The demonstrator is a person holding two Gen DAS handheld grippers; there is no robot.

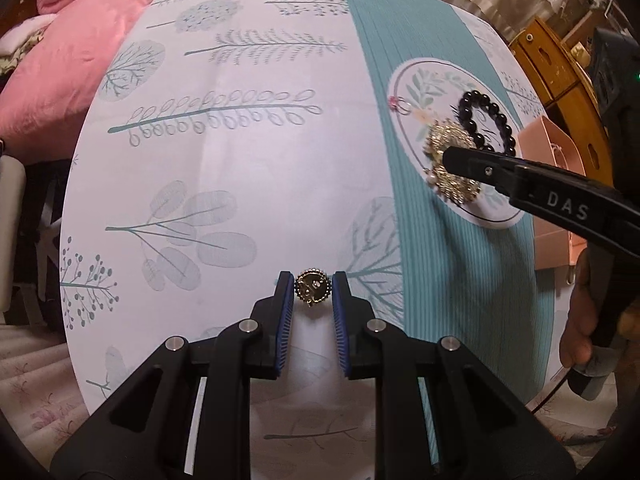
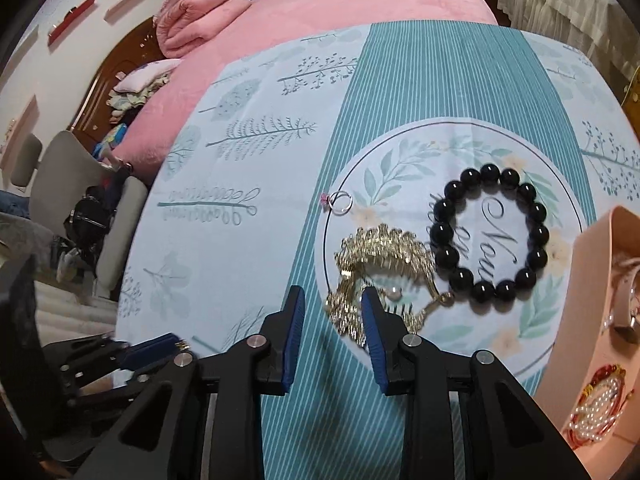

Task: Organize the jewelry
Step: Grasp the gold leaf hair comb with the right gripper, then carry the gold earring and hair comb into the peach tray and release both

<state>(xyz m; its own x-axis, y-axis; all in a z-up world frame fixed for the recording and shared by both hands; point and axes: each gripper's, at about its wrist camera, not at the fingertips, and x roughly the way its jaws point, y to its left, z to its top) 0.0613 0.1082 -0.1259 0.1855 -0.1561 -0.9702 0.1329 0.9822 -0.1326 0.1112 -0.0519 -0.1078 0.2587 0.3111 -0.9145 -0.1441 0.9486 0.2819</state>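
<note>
My left gripper (image 1: 313, 288) is shut on a small round gold stud (image 1: 313, 286), held just above the patterned cloth. That gripper shows at the lower left of the right wrist view (image 2: 176, 346). My right gripper (image 2: 332, 308) points down over a leafy gold brooch (image 2: 384, 256). Its jaws stand open. The brooch's left fringe lies between them without the pads pressing on it. Beside the brooch lie a black bead bracelet (image 2: 490, 236) and a thin ring with a pink stone (image 2: 340, 203). In the left wrist view the right gripper's finger (image 1: 472, 164) crosses the brooch (image 1: 452, 184).
A pink open box (image 2: 592, 280) stands at the table's right edge and holds a pearl-and-red bracelet (image 2: 600, 400). The round table wears a teal-and-white cloth (image 1: 240, 160). A pink bed (image 2: 320, 8) lies behind it, and a grey chair (image 2: 68, 172) stands to the left.
</note>
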